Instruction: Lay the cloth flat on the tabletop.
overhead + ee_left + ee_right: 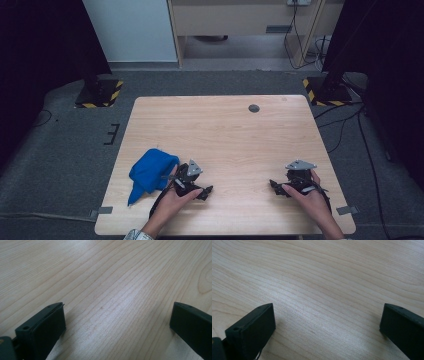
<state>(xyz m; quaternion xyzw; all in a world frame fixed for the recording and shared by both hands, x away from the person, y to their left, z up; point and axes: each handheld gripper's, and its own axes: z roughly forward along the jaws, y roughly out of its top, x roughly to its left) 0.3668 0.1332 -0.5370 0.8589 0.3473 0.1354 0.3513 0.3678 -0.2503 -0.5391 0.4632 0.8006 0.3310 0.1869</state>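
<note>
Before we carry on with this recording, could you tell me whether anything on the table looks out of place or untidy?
Only the blue cloth stands out: it lies crumpled in a heap near the table edge, beside the left gripper, not spread flat. Both the left and the right gripper rest open on bare wood. Nothing looks spilled or damaged.

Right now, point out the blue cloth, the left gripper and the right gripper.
blue cloth [150,170]: high view, middle of the bunched fabric.
left gripper [207,190]: high view, between its fingertips.
right gripper [273,184]: high view, between its fingertips.

The table [225,130] is pale, smooth wood with a soft sheen; the blue cloth [150,172] looks matt and soft.
</note>
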